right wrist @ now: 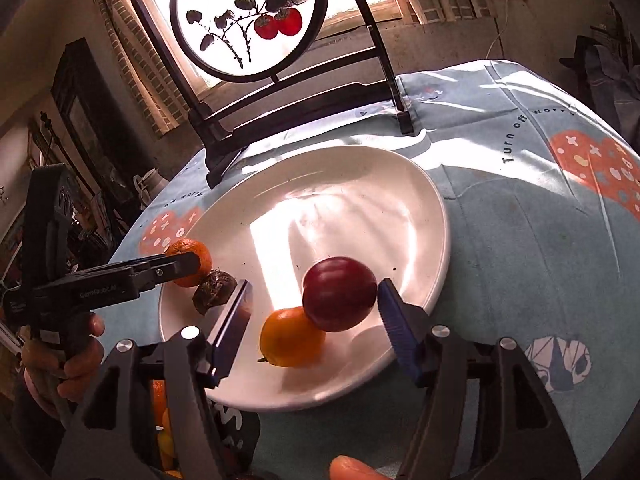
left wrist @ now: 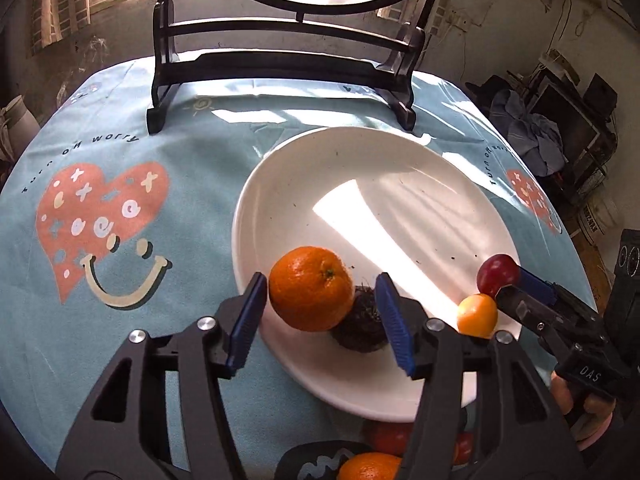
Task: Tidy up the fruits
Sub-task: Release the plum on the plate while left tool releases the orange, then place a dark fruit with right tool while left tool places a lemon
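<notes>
A white plate [left wrist: 400,168] lies on the blue tablecloth. On its near left side an orange mandarin [left wrist: 310,288] rests against a dark brown rough fruit [left wrist: 360,326]. My left gripper [left wrist: 320,320] is open with its jaws on either side of the mandarin. On the plate's right side a dark red plum [right wrist: 339,294] leans on a small orange fruit [right wrist: 291,337]. My right gripper [right wrist: 314,328] is open around these two; the plum is close to its right finger [right wrist: 396,332]. In the left wrist view the plum [left wrist: 498,276] and the small orange fruit [left wrist: 477,315] show beside the right gripper.
A dark wooden stand with a round painted screen [right wrist: 248,20] stands at the table's far edge behind the plate. More orange and red fruits [left wrist: 372,466] lie below the plate's near rim next to a dark container [left wrist: 316,464]. The tablecloth [left wrist: 120,152] has heart prints.
</notes>
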Demonstrator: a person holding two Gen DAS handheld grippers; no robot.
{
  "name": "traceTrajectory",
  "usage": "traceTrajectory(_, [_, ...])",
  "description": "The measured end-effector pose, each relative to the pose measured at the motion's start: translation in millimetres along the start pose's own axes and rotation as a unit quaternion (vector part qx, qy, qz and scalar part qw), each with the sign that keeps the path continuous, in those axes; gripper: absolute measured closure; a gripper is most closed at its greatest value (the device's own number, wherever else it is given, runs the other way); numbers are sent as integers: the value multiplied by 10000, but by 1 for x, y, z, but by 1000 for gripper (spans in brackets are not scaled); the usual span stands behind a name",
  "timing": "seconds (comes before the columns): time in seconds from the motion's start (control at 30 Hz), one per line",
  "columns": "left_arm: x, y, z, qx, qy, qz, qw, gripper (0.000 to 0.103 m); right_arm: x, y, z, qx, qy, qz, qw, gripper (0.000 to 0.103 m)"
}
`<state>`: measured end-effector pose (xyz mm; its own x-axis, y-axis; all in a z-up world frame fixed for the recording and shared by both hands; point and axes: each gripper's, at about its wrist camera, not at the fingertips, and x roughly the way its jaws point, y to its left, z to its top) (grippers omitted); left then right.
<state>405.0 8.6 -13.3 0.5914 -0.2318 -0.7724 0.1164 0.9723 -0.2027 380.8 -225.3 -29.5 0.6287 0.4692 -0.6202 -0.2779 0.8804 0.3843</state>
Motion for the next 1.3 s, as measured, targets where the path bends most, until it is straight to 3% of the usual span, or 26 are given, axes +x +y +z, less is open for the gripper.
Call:
traceTrajectory(0.03, [-10,-2,-2,20,-172,88,9998,24,-5,1,0,-17,-68,17,10000,37])
traceTrajectory(0.17, [-54,-14,-17,329,-572,182,9977,17,-30,11,-1,-19,-253,234,9994,37])
traceTrajectory(0.33, [-100,-19,-65,559,-971,226,9934,9,-53,27,-20,-198,-197,374,9989,37])
traceTrajectory(0.5, [-111,-18,-117,797,-986,303,9915,7,-60,42,-53,-599,131,336,9976,37])
traceTrajectory(0.63, [-109,-15,-146,950,-776,487,9913,6,-59,44,-77,-703,482,207,9961,37])
traceTrajectory(0.8, [-113,-13,-154,1003,-813,561,9901,5,-54,43,-88,-672,782,204,9945,37])
traceTrajectory(1.13, [-113,5,-148,503,-695,405,9955,5,-42,40,-93,-624,1109,127,9918,38])
traceTrajectory(1.3, [-112,10,-148,406,-652,382,9963,5,-41,41,-94,-661,1143,138,9912,47])
